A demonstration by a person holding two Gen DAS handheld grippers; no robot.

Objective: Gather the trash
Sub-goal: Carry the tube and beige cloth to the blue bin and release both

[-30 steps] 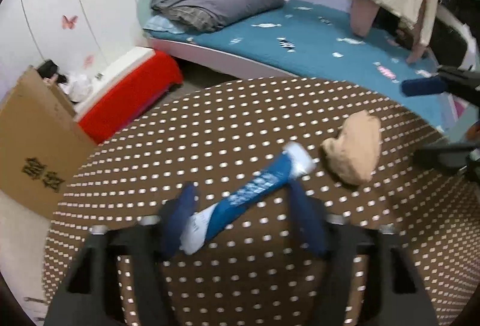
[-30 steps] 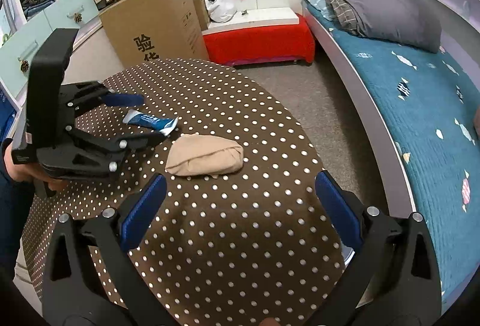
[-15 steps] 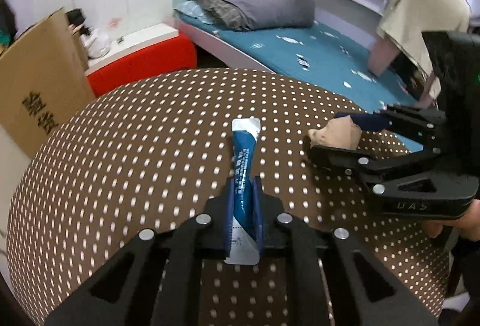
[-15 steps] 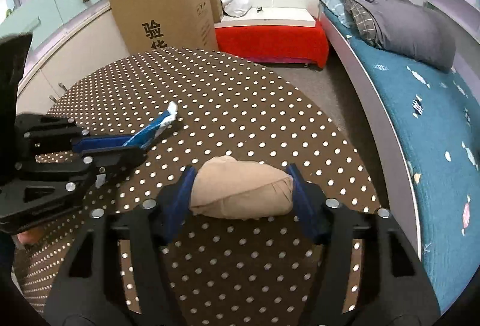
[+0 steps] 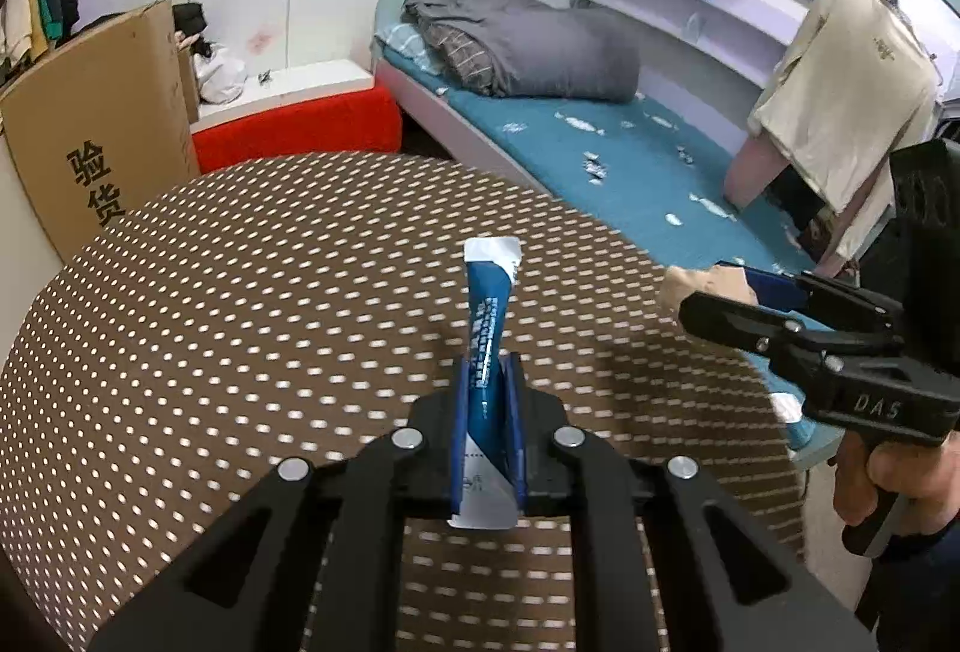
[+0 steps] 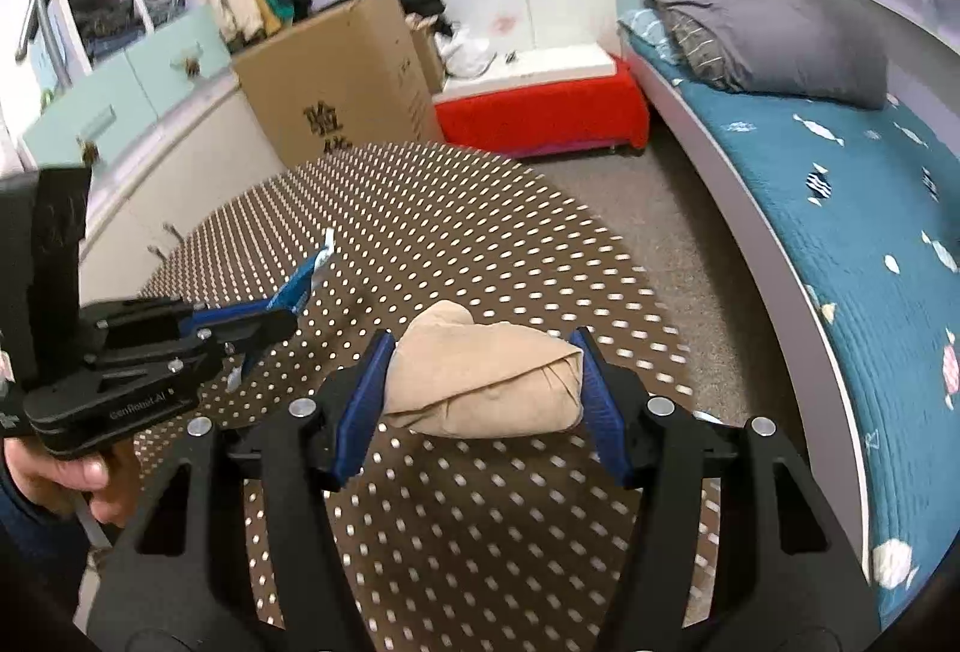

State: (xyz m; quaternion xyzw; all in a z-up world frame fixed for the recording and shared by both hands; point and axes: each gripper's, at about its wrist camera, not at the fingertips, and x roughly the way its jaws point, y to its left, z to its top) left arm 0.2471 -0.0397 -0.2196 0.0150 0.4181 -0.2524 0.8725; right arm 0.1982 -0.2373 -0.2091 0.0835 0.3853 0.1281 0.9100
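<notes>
— What has the left gripper [image 5: 487, 382] got?

— A blue and white sachet [image 5: 487, 328]. Its blue pads [image 5: 459, 412] are clamped flat on the lower half, and the white top end sticks out ahead, above the dotted table [image 5: 240, 304].

— And the right gripper [image 6: 480, 382]?

— Closed around a tan paper wad [image 6: 480, 382], one pad at each end. The wad sits between them over the near part of the table, toward the edge facing the bed [image 6: 870, 208].

— Are the two apart?

— Yes, side by side above the table, not touching. A cardboard box [image 6: 342, 82] and a red bench [image 6: 540, 112] stand on the floor beyond it.
</notes>
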